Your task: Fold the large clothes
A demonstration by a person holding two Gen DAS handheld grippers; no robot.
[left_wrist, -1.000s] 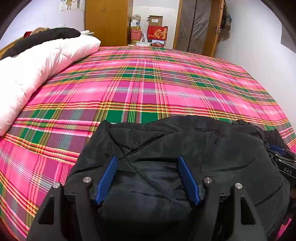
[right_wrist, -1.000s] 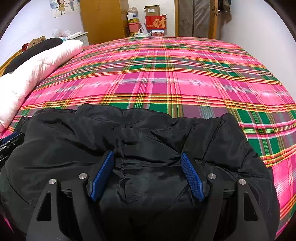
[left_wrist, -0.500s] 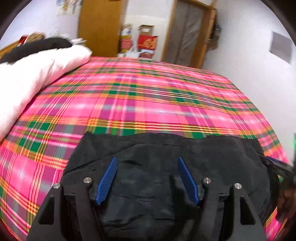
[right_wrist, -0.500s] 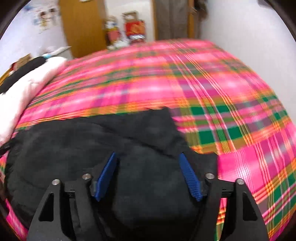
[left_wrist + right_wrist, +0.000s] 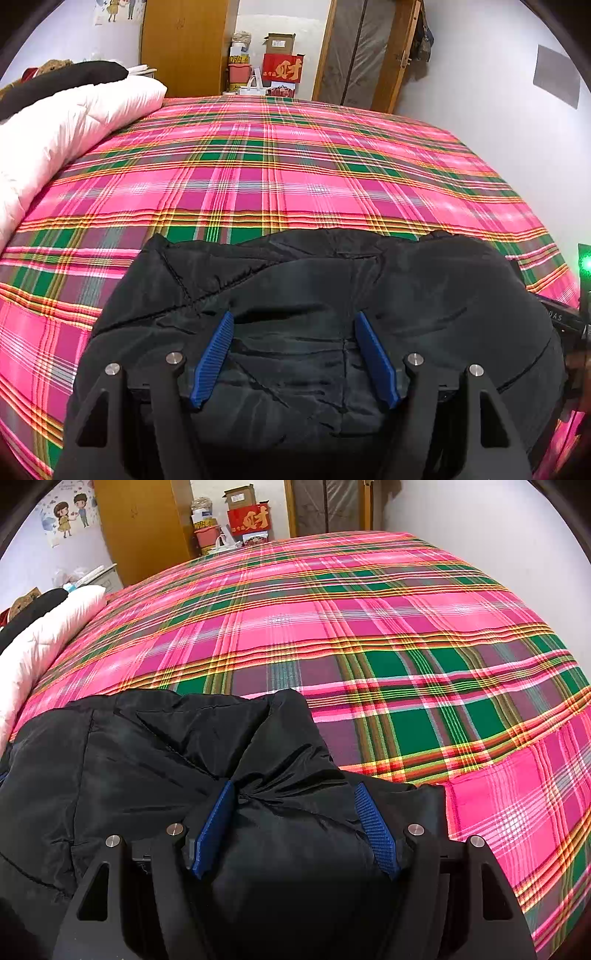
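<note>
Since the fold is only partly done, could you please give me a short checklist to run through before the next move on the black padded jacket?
1. Black padded jacket lies on the pink plaid bedspread: ok.
2. Left gripper open, fabric between its blue pads: ok.
3. Right gripper open over a bunched ridge of fabric: ok.
4. Jacket surface flat: not ok, creases and puckers show.
5. Bedspread beyond the jacket free for folding: ok.
6. White quilt apart from the jacket: ok.

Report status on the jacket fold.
Left gripper open, right gripper open, both over jacket. Jacket bunched on bed. Nothing in the way.
</note>
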